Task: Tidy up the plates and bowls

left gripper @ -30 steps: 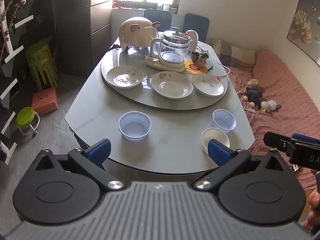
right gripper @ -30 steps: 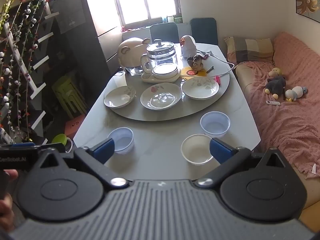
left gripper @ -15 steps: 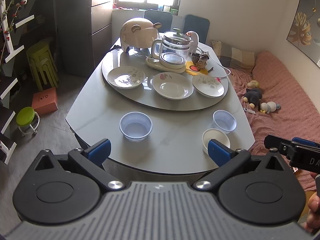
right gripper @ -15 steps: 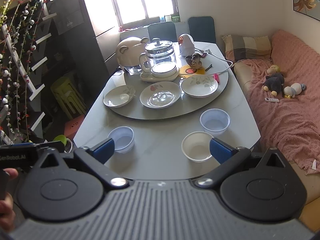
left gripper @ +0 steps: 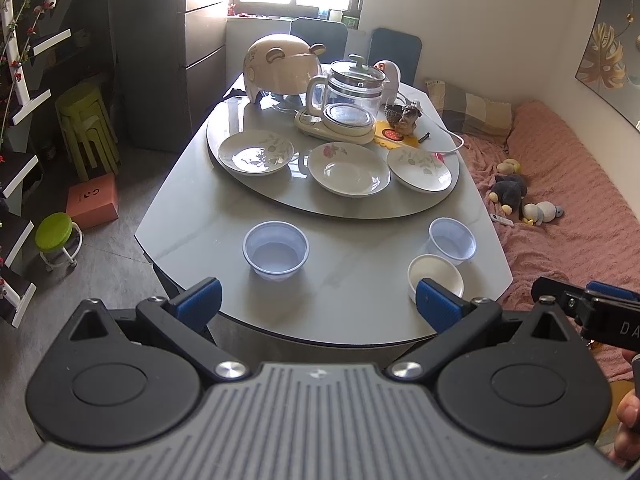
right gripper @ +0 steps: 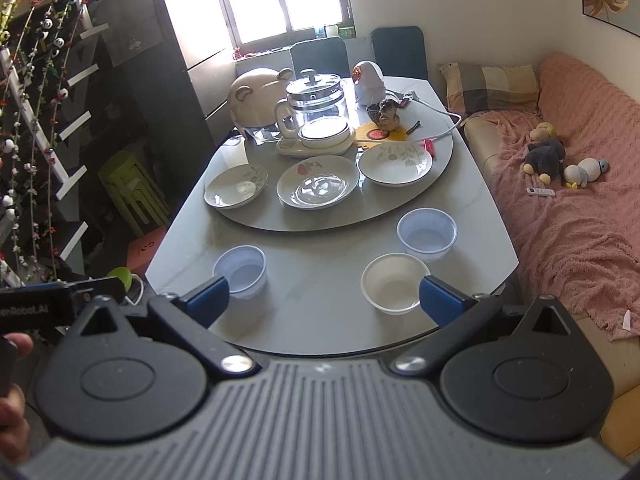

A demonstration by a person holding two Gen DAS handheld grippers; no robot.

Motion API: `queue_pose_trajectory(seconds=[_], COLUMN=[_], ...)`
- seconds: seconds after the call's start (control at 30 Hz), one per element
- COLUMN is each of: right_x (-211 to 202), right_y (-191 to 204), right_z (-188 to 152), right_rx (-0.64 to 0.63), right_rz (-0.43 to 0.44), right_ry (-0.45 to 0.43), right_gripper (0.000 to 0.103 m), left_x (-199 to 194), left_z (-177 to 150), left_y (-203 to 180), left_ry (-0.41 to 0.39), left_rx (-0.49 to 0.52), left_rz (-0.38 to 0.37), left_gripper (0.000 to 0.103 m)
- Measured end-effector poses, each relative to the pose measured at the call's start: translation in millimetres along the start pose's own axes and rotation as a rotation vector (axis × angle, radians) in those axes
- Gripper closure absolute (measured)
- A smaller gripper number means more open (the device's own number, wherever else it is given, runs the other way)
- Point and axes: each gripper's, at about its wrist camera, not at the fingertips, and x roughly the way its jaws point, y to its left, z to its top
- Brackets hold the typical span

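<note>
Three patterned plates lie in a row on the round turntable [left gripper: 280, 196]: left plate [left gripper: 256, 152], middle plate [left gripper: 349, 174], right plate [left gripper: 419, 169]. On the grey table in front stand a translucent blue bowl [left gripper: 276, 249], a second blue bowl [left gripper: 453, 240] and a white bowl [left gripper: 435, 276]. My left gripper [left gripper: 318, 304] hovers open before the table's near edge, nothing between its blue pads. My right gripper [right gripper: 324, 300] is open too, the white bowl [right gripper: 395, 288] just beyond its right finger and a blue bowl [right gripper: 241, 271] by its left one.
A glass kettle [left gripper: 352, 92] on its base, a bear-shaped appliance [left gripper: 280, 66], a small figurine and a white cable crowd the back of the turntable. A pink-covered sofa [left gripper: 568, 216] with soft toys runs along the right. Green stools [left gripper: 86, 120] and shelves stand left.
Both grippers have drifted slightly toward the table, so the dishes look a little nearer. Nothing on the table has moved; both grippers stay open.
</note>
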Motion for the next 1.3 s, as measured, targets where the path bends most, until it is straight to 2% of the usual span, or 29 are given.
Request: queue_pose_trajectory(seconds=[0.27,1.0,1.3], right_x=[0.7,4.8,5.8], right_y=[-10.0,-4.9,-8.0], right_z=[0.9,4.0,2.5], right_rx=[0.050,-0.025,-0.002], right_rz=[-0.032,-0.019,-0.015], right_ry=[0.000,0.003,0.010], right_gripper=[0.000,0.000,0.000], left_x=[4.0,1.9,4.9], left_z=[-0.2,3.2,5.0], left_y=[-1.1,-0.6,1.5], left_ry=[0.005,-0.003,0.002], left_rx=[0.000,0.012,0.007], left_rz=[0.008,0.004,0.008], left_gripper=[0.000,0.000,0.000])
